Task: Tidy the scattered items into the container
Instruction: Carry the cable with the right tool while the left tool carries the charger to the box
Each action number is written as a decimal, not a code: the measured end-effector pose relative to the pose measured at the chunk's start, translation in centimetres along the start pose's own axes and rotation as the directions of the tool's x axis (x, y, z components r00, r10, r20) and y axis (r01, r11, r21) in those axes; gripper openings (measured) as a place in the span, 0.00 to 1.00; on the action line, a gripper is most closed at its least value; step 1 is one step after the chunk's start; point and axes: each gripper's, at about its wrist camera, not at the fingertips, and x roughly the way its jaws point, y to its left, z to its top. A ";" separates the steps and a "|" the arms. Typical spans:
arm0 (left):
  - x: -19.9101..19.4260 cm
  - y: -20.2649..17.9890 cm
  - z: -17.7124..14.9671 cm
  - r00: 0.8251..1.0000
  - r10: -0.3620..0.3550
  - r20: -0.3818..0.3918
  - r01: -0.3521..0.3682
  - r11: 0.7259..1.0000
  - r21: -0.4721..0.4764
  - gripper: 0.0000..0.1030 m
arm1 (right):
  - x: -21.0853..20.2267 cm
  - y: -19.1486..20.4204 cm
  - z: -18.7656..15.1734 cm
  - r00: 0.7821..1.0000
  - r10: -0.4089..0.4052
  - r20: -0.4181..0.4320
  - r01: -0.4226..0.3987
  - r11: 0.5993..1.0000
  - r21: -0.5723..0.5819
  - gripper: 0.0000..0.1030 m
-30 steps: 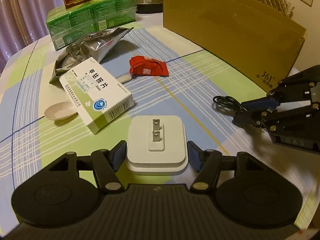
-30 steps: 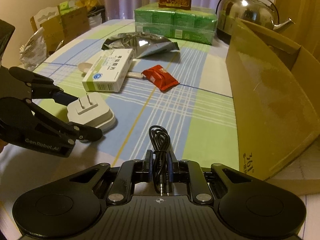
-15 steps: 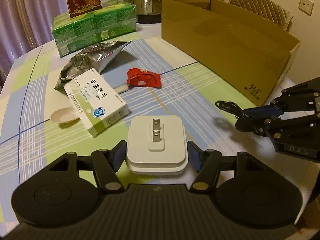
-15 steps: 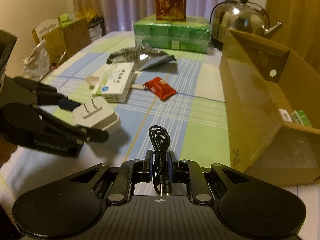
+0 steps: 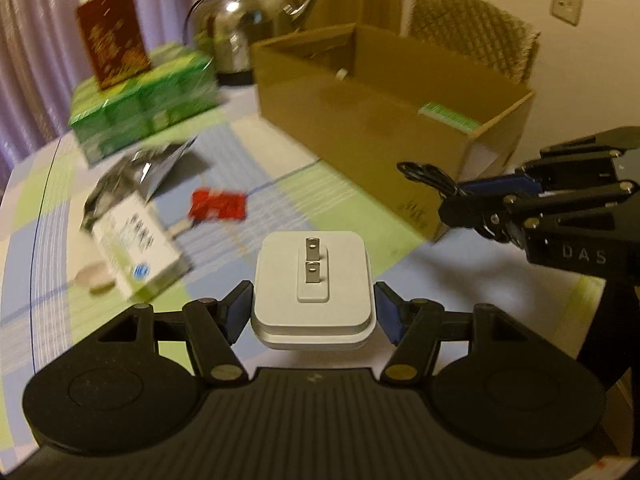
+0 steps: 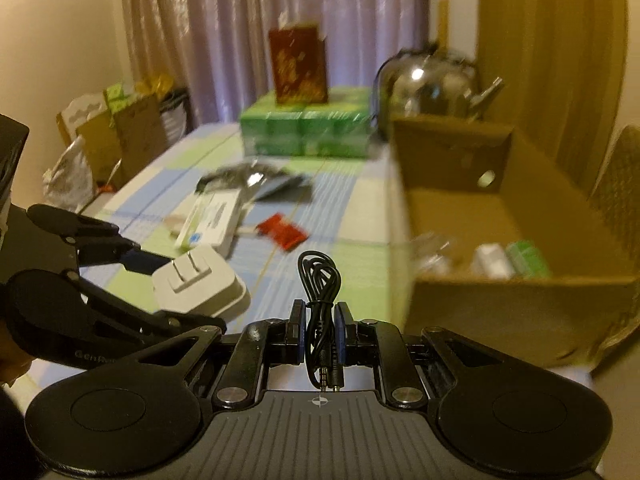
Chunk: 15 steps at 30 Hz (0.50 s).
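Note:
My left gripper (image 5: 314,314) is shut on a white plug adapter (image 5: 312,280), prongs up, lifted above the table. My right gripper (image 6: 320,322) is shut on a coiled black cable (image 6: 320,280), also held in the air. The open cardboard box (image 5: 360,132) stands to the right, and a few small items (image 6: 508,260) lie inside it. On the checked tablecloth remain a white medicine box (image 5: 138,250), a red packet (image 5: 218,204), a silver foil bag (image 5: 132,176) and a small white spoon (image 5: 94,278). In the left wrist view the right gripper (image 5: 460,200) hangs near the box's front corner.
Green tissue packs (image 5: 140,108) with a red carton (image 5: 112,50) on top stand at the back, beside a steel kettle (image 5: 248,20). A chair (image 5: 472,24) is behind the box. Cardboard and bags (image 6: 100,140) sit off the table's far left.
Both grippers have risen well above the table with their loads, and the box's inside has come into view. The views are motion-blurred now.

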 end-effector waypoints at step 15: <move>1.9 -6.7 13.2 0.987 -0.089 0.133 0.067 0.985 0.162 0.58 | -1.3 -12.7 6.1 0.986 -0.154 0.070 0.150 0.987 0.064 0.11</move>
